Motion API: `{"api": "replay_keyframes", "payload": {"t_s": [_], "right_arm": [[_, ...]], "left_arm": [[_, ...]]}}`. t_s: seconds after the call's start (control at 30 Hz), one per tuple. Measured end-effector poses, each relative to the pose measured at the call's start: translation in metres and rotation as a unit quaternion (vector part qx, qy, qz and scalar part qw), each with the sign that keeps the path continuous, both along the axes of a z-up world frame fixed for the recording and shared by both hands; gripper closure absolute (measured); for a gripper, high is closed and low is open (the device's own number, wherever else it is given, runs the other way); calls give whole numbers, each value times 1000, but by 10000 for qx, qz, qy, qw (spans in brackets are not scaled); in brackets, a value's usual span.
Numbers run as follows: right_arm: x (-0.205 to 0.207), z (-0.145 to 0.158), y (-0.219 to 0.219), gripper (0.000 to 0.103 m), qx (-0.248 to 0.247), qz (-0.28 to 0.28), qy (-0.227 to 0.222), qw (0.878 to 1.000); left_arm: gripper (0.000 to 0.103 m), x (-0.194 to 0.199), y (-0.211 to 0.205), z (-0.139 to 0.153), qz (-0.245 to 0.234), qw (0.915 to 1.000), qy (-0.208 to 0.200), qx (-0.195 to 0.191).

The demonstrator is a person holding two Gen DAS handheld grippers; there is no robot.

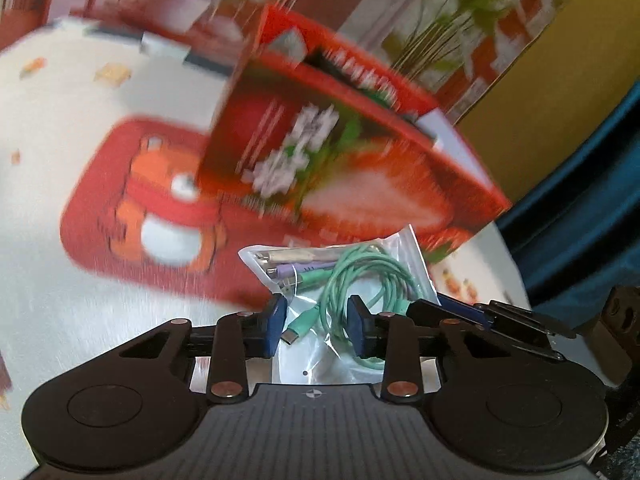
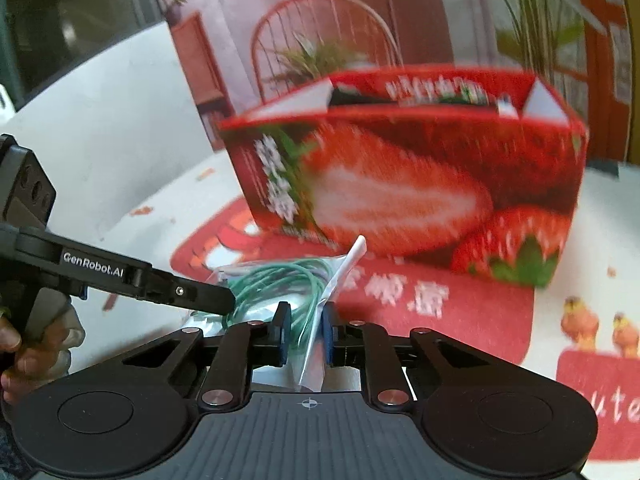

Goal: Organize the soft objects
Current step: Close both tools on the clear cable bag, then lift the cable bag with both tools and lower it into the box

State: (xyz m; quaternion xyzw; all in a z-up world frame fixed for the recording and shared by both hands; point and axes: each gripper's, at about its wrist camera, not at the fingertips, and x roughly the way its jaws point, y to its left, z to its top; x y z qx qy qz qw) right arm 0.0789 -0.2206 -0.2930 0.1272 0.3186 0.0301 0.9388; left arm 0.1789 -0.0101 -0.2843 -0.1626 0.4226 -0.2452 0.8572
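Both your grippers pinch one clear zip bag [image 1: 340,280] of coiled green cable [image 1: 368,276], held above the white counter [image 1: 80,320]. Your left gripper [image 1: 318,326] clamps its lower part; your right gripper [image 2: 306,330] has its jaws nearly together on the bag's edge. A strawberry-printed box [image 2: 420,192] stands just behind, on a red mat [image 2: 460,320].

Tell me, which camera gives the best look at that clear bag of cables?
The left wrist view. There the zip bag of cables sits sharp and mostly unobstructed, showing a coiled green cable and purple and green plugs. In the right wrist view the same bag is blurrier, seen edge-on, and partly hidden behind the other hand-held gripper.
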Motion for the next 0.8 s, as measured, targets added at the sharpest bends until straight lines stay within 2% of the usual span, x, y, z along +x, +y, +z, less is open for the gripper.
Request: {"api": "replay_keyframes", "payload": {"t_s": [0.3, 0.53, 0.8], "right_arm": [[5, 59, -9, 88, -284, -143, -855, 9958], [21, 97, -30, 88, -422, -394, -1155, 9916], [57, 123, -60, 88, -583, -680, -1290, 9876]], "left_arm": [[67, 8, -11, 71, -226, 9931, -1148, 59], [67, 29, -31, 111, -402, 9854, -1648, 156], [67, 69, -56, 134, -311, 9782, -2026, 337]]}}
